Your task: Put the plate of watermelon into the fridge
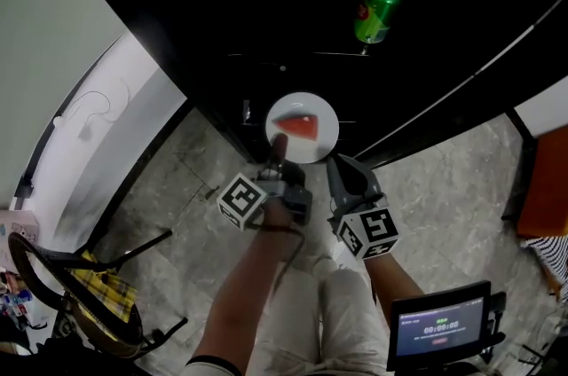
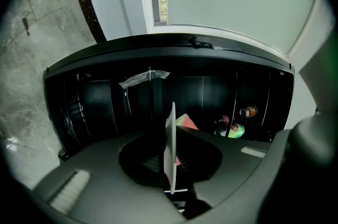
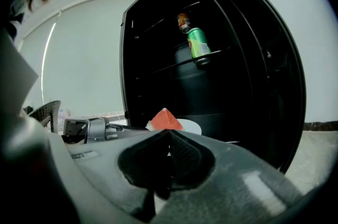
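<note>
A white plate carrying a red watermelon wedge hangs at the mouth of the open black fridge. My left gripper is shut on the plate's near rim. In the left gripper view the plate shows edge-on between the jaws, with the watermelon wedge behind it. My right gripper is shut just right of the plate, with nothing in it. Whether it touches the rim I cannot tell. In the right gripper view the wedge and plate sit just past my right gripper.
A green can and a red can behind it stand on a fridge shelf higher up. The fridge door stands open at the right. A chair with yellow plaid cloth is at lower left, a small screen at lower right.
</note>
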The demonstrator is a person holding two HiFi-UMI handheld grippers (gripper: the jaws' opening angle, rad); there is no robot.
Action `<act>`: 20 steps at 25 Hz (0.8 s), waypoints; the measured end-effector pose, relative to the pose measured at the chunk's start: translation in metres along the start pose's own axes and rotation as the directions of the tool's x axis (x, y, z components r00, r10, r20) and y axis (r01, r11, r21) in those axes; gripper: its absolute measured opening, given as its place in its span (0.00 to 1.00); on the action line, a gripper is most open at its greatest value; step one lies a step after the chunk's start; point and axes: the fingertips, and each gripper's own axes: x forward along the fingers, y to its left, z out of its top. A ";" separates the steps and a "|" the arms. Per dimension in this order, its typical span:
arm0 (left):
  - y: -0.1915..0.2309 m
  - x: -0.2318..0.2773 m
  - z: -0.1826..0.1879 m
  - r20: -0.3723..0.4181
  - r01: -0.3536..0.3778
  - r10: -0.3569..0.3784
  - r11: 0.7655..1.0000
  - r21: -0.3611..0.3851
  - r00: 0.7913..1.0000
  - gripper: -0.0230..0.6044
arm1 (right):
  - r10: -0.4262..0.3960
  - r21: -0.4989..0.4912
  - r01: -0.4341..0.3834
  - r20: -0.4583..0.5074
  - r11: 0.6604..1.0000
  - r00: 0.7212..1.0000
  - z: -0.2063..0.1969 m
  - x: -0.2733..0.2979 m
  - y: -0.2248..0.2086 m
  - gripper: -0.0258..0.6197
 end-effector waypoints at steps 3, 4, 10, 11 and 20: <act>0.009 0.005 0.002 0.005 -0.004 0.004 1.000 0.002 1.000 0.10 | 0.009 -0.010 -0.009 -0.002 1.000 1.000 -0.011 0.004 0.001 0.04; 0.011 0.007 0.003 0.008 -0.005 0.005 1.000 -0.002 1.000 0.10 | 0.015 -0.013 -0.015 -0.003 1.000 1.000 -0.015 0.005 0.002 0.04; 0.022 0.014 0.005 0.016 -0.033 0.033 0.999 0.003 0.999 0.09 | 0.051 -0.041 -0.051 -0.008 0.998 0.999 -0.031 0.012 0.006 0.04; 0.024 0.015 0.005 0.016 -0.034 0.034 0.999 0.005 0.999 0.09 | 0.056 -0.048 -0.056 -0.008 0.997 0.998 -0.033 0.014 0.006 0.04; 0.024 0.024 0.004 -0.005 -0.039 0.039 0.999 0.019 0.999 0.09 | 0.108 -0.107 -0.109 -0.021 0.988 0.994 -0.053 0.033 0.008 0.04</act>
